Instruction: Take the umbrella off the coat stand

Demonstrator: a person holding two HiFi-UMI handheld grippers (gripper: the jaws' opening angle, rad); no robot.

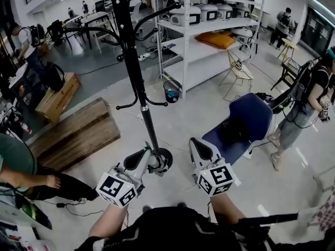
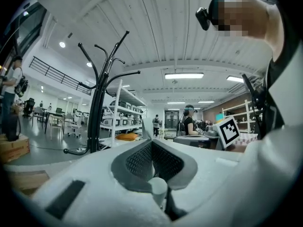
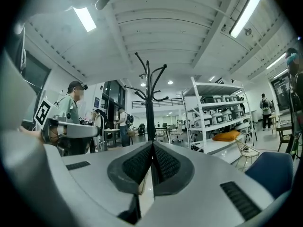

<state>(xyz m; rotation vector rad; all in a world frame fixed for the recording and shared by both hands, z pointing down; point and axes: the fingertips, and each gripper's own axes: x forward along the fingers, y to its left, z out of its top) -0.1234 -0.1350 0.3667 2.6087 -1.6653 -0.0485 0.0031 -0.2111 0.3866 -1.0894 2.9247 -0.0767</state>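
Note:
The black coat stand (image 1: 131, 46) rises in the middle of the head view, its round base on the floor just beyond my left gripper. I see no umbrella on its hooks or in any view. My left gripper (image 1: 148, 149) points at the base and is shut, with nothing between its jaws. My right gripper (image 1: 192, 141) is a little to the right of the pole, also shut and empty. The stand (image 2: 97, 112) is left of centre in the left gripper view, past the closed left gripper (image 2: 150, 142). In the right gripper view the stand (image 3: 150, 108) is straight ahead of the right gripper (image 3: 152, 144).
White shelving (image 1: 209, 35) with appliances stands behind the stand, and a small blue bin (image 1: 171, 91) sits at its foot. A blue chair (image 1: 246, 122) is right of my right gripper. A wooden pallet (image 1: 78, 132) and a cardboard box (image 1: 57, 98) lie left. People stand at right (image 1: 309, 103) and sit at left (image 1: 21, 166).

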